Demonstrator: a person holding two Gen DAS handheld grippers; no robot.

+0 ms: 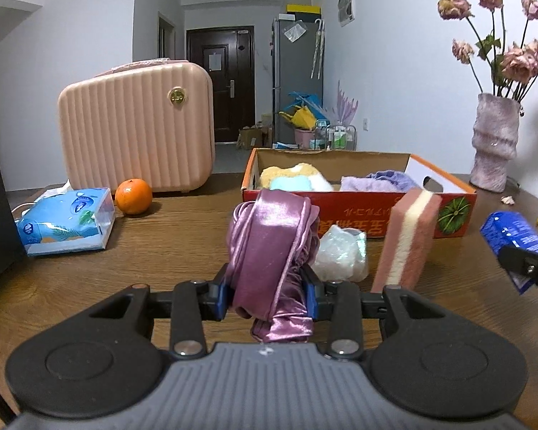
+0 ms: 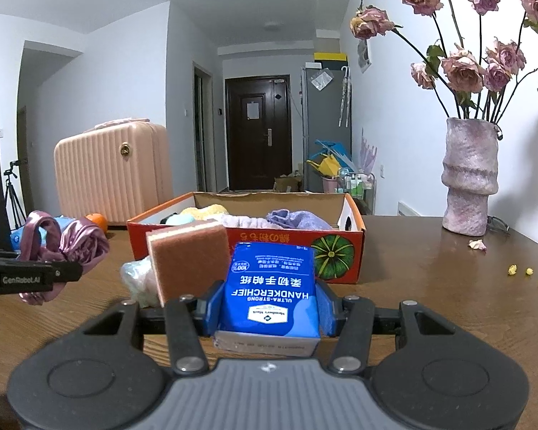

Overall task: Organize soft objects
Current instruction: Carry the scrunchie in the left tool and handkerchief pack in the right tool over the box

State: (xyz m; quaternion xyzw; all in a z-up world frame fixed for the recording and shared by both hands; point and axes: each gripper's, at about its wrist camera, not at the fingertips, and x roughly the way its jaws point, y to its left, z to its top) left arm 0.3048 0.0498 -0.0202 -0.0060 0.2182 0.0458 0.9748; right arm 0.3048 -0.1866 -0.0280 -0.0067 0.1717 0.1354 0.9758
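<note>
My left gripper (image 1: 269, 295) is shut on a bunched purple satin cloth (image 1: 269, 247), held above the brown table; the same cloth (image 2: 64, 243) shows at the left of the right wrist view. My right gripper (image 2: 269, 308) is shut on a blue handkerchief pack (image 2: 269, 294), which also shows at the right edge as a blue pack (image 1: 513, 236). Ahead stands the red cardboard box (image 1: 358, 211) with soft items inside: a yellow and white plush (image 1: 294, 175) and a lilac towel (image 1: 380, 181). A pink and cream sponge (image 1: 409, 240) stands upright before the box, beside a clear crinkled bag (image 1: 340, 251).
A pink ribbed case (image 1: 136, 129), an orange (image 1: 133, 196) and a blue tissue pack (image 1: 66, 220) sit at the left. A purple vase (image 2: 470, 175) of dried roses stands at the right, with petals and yellow crumbs (image 2: 534, 276) on the table.
</note>
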